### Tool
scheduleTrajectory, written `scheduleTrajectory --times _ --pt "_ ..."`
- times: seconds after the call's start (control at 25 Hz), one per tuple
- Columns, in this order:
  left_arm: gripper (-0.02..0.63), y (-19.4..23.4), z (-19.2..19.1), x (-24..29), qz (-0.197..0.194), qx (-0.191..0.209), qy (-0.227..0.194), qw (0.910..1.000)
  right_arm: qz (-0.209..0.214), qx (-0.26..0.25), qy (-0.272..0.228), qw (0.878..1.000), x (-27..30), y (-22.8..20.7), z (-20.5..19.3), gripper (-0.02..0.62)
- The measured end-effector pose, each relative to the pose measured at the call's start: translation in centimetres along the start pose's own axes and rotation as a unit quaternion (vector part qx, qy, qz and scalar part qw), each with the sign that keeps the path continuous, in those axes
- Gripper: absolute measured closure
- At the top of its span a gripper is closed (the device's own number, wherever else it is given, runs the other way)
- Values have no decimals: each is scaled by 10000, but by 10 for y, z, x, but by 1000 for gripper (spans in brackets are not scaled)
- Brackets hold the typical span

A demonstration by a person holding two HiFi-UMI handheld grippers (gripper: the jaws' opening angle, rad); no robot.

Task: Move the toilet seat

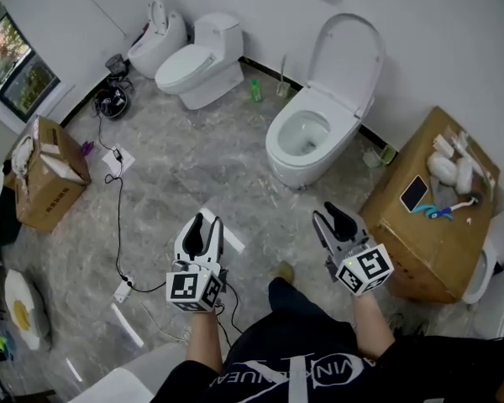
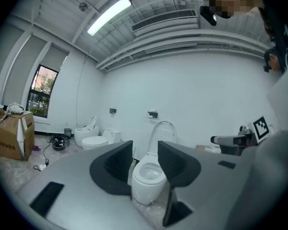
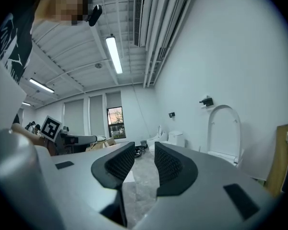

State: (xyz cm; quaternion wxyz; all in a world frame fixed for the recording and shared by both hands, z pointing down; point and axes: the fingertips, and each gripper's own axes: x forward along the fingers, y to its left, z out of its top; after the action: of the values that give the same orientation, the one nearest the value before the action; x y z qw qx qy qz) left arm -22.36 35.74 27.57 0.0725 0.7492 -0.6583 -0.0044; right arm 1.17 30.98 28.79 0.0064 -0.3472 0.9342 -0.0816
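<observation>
A white toilet (image 1: 307, 137) stands against the far wall with its seat and lid (image 1: 349, 53) raised upright. Both grippers hang well short of it, over the marble floor. My left gripper (image 1: 204, 227) is open with nothing between its fingers. My right gripper (image 1: 330, 218) is open and empty too. In the left gripper view the toilet bowl (image 2: 146, 178) shows in the gap between the open jaws of my left gripper (image 2: 145, 150), far off, with the raised lid (image 2: 164, 131) above it. In the right gripper view my right gripper (image 3: 144, 152) points left of the raised lid (image 3: 224, 128).
A second toilet (image 1: 197, 65) and a third fixture (image 1: 155, 40) stand at the back left. A cardboard box (image 1: 420, 242) with a phone and bits on top sits close at my right. Another open box (image 1: 46, 179) is at the left. A cable (image 1: 118, 225) crosses the floor.
</observation>
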Motion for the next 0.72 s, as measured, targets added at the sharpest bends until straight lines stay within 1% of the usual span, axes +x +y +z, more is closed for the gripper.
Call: scheduleTrajectory --times 0.28,0.4,0.56,0.72 --pt "446 35 21 73 -94 177 17 9998 -52 90 25 9999 66 -40 5 446" --pt "440 47 24 101 -80 108 -17 9999 -43 77 88 9999 90 -55 5 443" --pt "437 47 19 134 -213 -4 -47 9998 -97 21 192 9998 104 -75 4 440" --pt "436 37 18 170 -515 -8 23 9987 -336 34 155 9993 107 -101 7 440"
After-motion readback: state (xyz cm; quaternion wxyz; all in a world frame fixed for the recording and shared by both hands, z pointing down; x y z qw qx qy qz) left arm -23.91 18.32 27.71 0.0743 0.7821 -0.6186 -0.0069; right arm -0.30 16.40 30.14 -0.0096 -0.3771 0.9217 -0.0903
